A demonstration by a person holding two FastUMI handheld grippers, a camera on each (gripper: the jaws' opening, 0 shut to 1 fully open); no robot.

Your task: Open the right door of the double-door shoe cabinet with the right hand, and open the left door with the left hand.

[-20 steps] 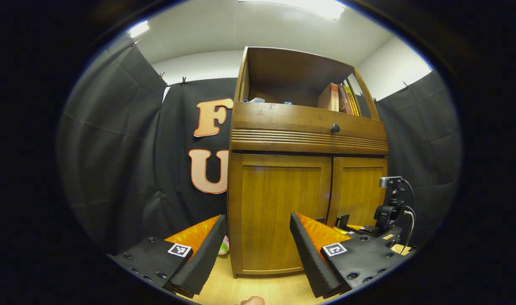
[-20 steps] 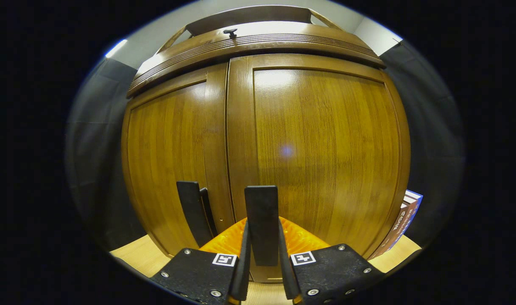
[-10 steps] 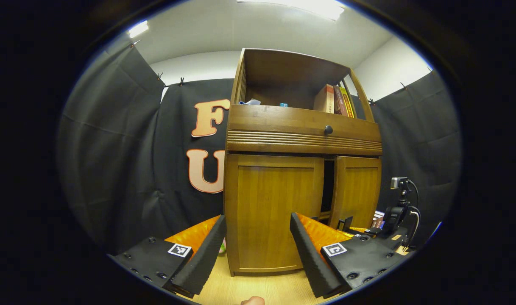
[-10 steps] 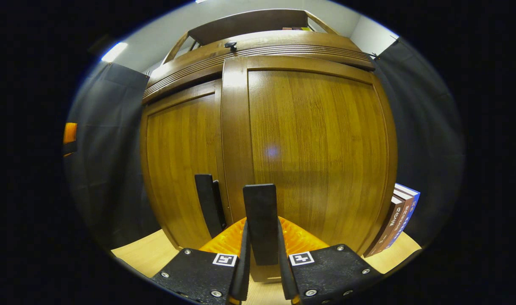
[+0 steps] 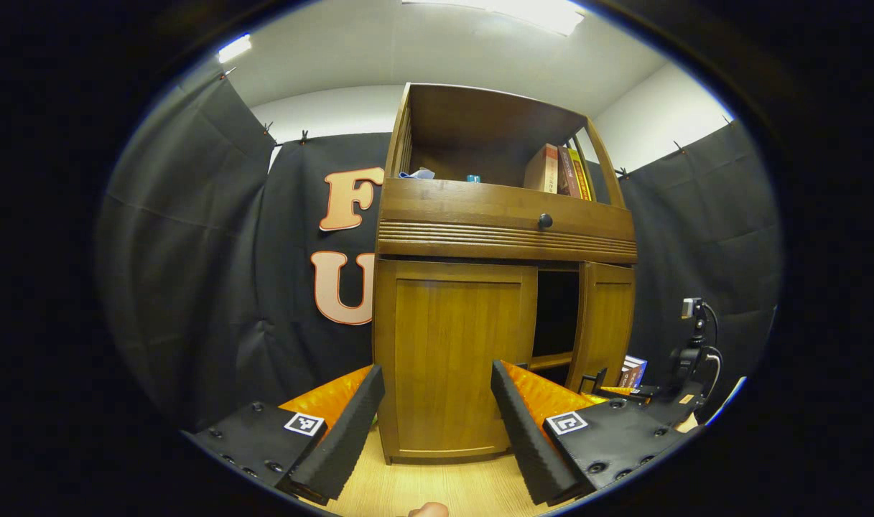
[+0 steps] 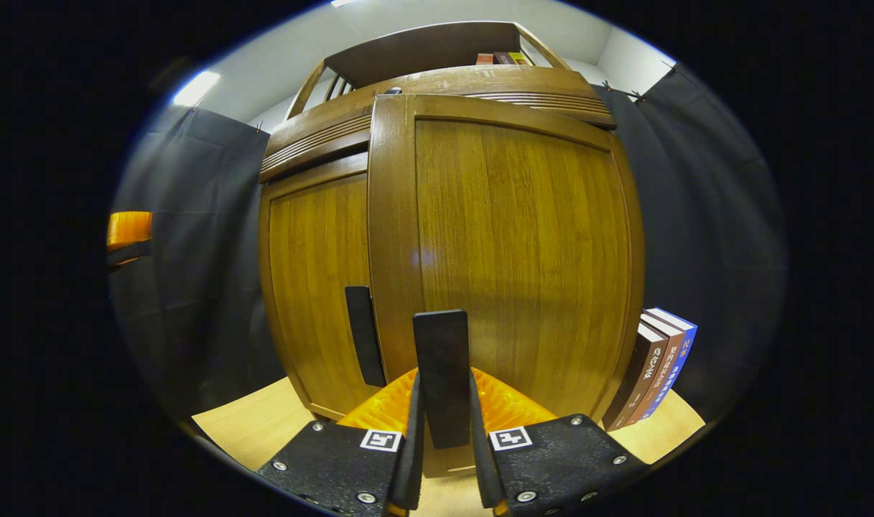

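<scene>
My right gripper point(image 6: 442, 431) is pinched on the edge of the smooth brown wooden right door point(image 6: 508, 244), which stands partly open. My left gripper point(image 5: 433, 424) gapes wide and holds nothing, facing the flat shut left door point(image 5: 454, 352).

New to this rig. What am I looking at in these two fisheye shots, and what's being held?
There is no robot: a person carries a hand-held gripper in each hand, and each has a camera looking along its fingers. The left gripper view sits back from the wooden shoe cabinet. The left hand-held gripper is open, holds nothing, and faces the closed left door. The right gripper view is close up. The right hand-held gripper is shut on the black handle of the right door, which stands partly open. Books stand beside the cabinet.
</scene>
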